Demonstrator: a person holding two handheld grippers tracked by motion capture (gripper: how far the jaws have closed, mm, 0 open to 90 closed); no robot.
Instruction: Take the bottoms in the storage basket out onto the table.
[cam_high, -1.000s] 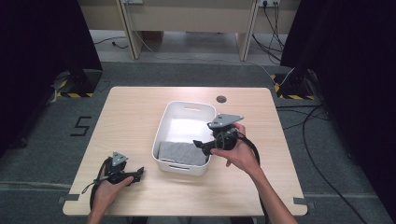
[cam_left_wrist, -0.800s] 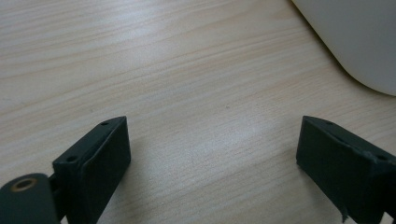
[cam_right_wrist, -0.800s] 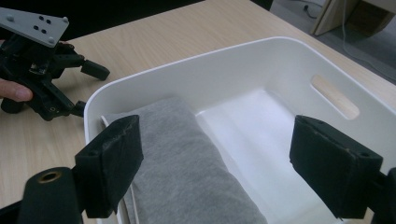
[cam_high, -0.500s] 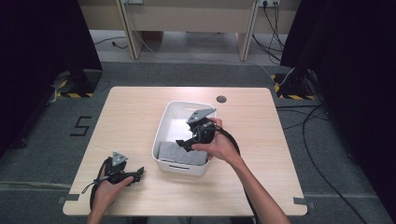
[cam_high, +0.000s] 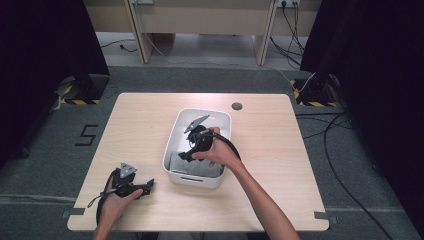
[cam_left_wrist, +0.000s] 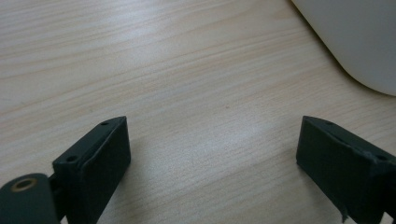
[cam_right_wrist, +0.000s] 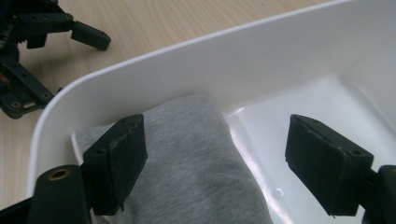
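at the table's (cam_high: 150, 125) 7 o'clock corner the left gripper (cam_high: 142, 187) is held low over bare wood, its jaws spread wide with nothing between them. at the centre, a white tub (cam_high: 220, 120) is entered by the right gripper (cam_high: 186, 155), whose jaws are likewise spread wide and empty above a folded grey cloth (cam_right_wrist: 196, 158) that is seen lying at the tub's 6 o'clock end, against its near wall.
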